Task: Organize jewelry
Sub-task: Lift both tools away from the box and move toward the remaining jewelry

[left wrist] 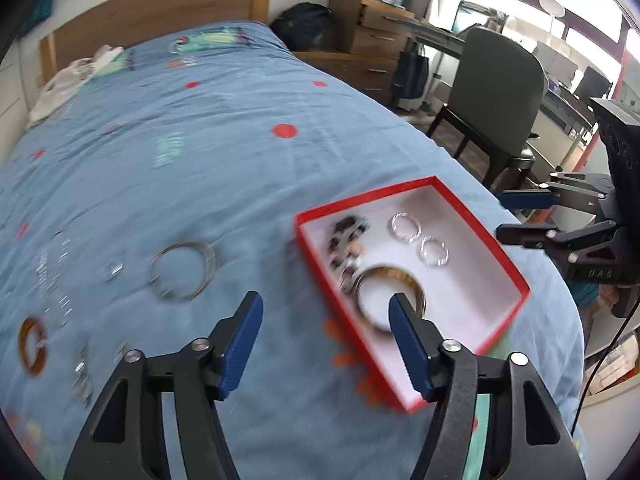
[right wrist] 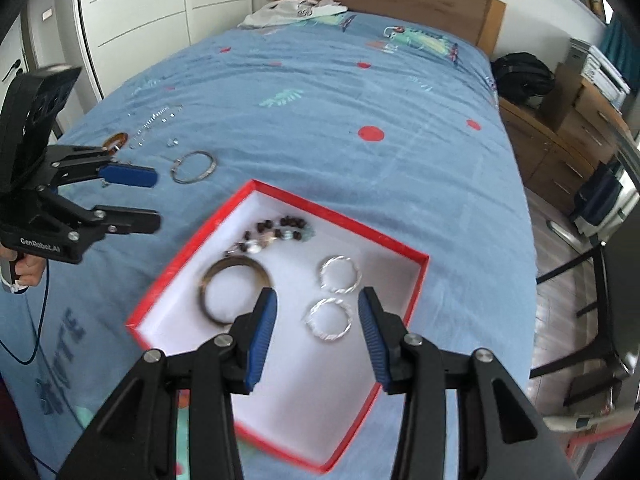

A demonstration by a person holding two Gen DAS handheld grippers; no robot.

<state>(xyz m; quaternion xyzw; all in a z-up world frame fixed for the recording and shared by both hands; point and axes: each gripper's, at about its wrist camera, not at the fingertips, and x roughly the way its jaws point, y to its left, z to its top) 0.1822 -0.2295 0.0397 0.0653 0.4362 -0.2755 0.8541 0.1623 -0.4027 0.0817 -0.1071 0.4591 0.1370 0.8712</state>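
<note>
The left gripper [left wrist: 326, 340] hangs nearest the lens, jaws released and empty, above the near rim of the red box [left wrist: 500, 254] on the blue bed [left wrist: 240, 168]. The right gripper [right wrist: 316, 336] hovers over the box interior, jaws parted with nothing between them. The box, probably the collecting place, holds a brown bangle [right wrist: 234, 290], a dark beaded bracelet [right wrist: 276, 234] and two silver twisted rings [right wrist: 340, 274]. Still loose on the bedspread lie a silver bangle [left wrist: 182, 270], an amber ring [left wrist: 33, 344], a small silver piece [left wrist: 112, 270] and a thin chain [left wrist: 54, 272], likely waiting their turn, well apart from the box.
</note>
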